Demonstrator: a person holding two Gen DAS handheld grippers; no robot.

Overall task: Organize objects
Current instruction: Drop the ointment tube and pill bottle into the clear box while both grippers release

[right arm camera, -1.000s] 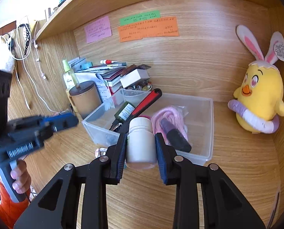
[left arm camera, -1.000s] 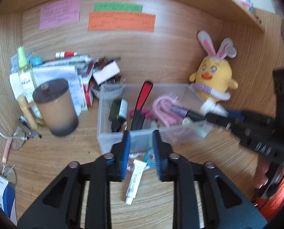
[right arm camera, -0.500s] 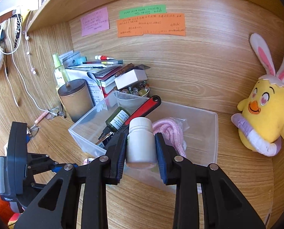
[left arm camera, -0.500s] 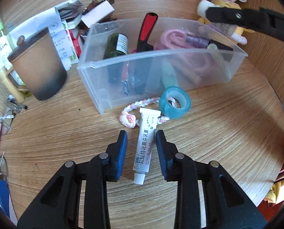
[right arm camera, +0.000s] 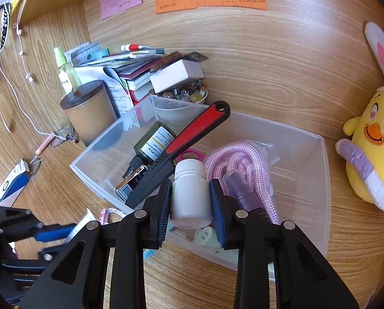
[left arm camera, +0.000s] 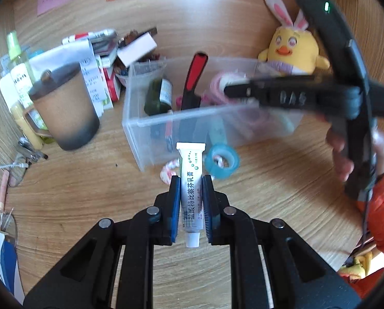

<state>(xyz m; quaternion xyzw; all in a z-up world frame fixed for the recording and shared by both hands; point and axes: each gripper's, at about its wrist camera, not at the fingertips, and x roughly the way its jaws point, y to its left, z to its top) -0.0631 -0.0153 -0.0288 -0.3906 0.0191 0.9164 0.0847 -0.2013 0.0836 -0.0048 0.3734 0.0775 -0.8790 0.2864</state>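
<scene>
Left gripper (left arm camera: 190,189) jaws just closed, pinching ointment tube (left arm camera: 191,185); right gripper (right arm camera: 190,198) clamps white pill bottle (right arm camera: 190,193) above clear plastic bin (right arm camera: 323,180).

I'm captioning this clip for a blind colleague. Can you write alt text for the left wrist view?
The left claw is shut on a white ointment tube lying on a wooden desk, cap end toward the camera. Just beyond sit a teal tape roll and a clear plastic bin of odds and ends; the right claw reaches over the bin.
</scene>
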